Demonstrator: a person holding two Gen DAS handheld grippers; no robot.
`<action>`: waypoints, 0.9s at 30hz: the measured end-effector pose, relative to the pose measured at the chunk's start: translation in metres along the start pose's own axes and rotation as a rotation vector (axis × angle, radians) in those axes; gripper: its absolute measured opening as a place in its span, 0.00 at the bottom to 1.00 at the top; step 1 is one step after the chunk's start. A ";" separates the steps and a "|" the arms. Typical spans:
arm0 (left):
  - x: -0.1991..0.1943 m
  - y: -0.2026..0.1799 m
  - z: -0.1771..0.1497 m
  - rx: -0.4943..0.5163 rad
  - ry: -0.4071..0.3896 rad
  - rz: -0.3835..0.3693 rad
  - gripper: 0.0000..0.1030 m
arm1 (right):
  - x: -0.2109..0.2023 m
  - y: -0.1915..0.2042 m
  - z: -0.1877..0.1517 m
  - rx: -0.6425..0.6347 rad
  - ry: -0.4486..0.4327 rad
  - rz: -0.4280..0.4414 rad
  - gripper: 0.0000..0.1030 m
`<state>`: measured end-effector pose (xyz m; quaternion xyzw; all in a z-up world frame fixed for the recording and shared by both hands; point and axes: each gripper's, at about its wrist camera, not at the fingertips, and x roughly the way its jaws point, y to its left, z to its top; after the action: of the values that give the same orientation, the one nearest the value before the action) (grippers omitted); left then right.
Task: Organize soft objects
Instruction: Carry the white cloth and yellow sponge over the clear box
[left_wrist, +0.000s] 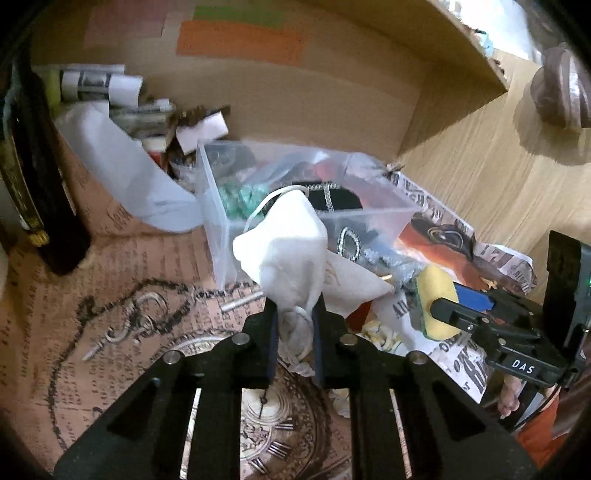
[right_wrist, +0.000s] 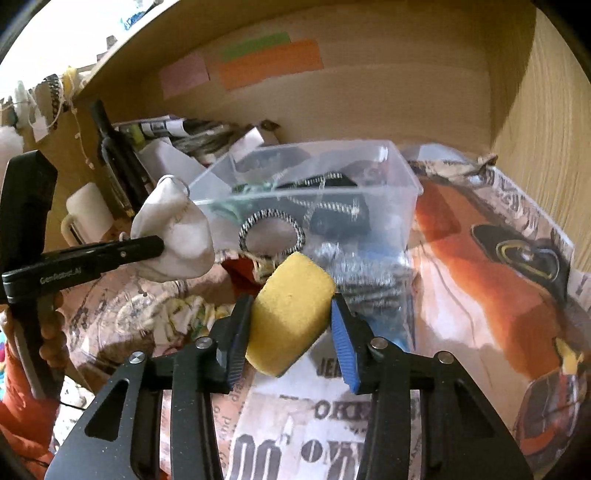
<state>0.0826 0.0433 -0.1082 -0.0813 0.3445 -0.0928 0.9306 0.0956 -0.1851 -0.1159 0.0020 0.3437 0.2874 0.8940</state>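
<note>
Left gripper (left_wrist: 293, 317) pinches a white cloth mask (left_wrist: 286, 247); right gripper (right_wrist: 291, 325), half-open, squeezes a yellow sponge (right_wrist: 290, 314). At twelve o'clock, the clear bin (right_wrist: 399, 206) holds black straps (right_wrist: 332, 206).

One sponge (right_wrist: 291, 314); one mask (left_wrist: 288, 251); one bin (right_wrist: 399, 177).

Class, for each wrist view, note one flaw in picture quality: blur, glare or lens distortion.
Left wrist view: the white plastic bag is smeared by blur, and dark fisheye vignetting rounds the corners. Right wrist view: the top-left corner is blown out white, and the shelf edge bows into a curve.
</note>
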 end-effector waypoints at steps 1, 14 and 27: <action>-0.003 -0.001 0.001 0.003 -0.009 0.003 0.14 | -0.002 0.001 0.003 -0.001 -0.012 -0.001 0.37; -0.019 -0.002 0.044 -0.023 -0.138 0.015 0.14 | -0.017 -0.008 0.058 -0.017 -0.184 -0.026 0.37; 0.008 0.000 0.094 -0.025 -0.174 0.056 0.14 | 0.002 -0.016 0.118 -0.089 -0.248 -0.090 0.37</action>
<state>0.1502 0.0495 -0.0428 -0.0912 0.2657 -0.0550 0.9582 0.1782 -0.1746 -0.0304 -0.0176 0.2173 0.2594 0.9408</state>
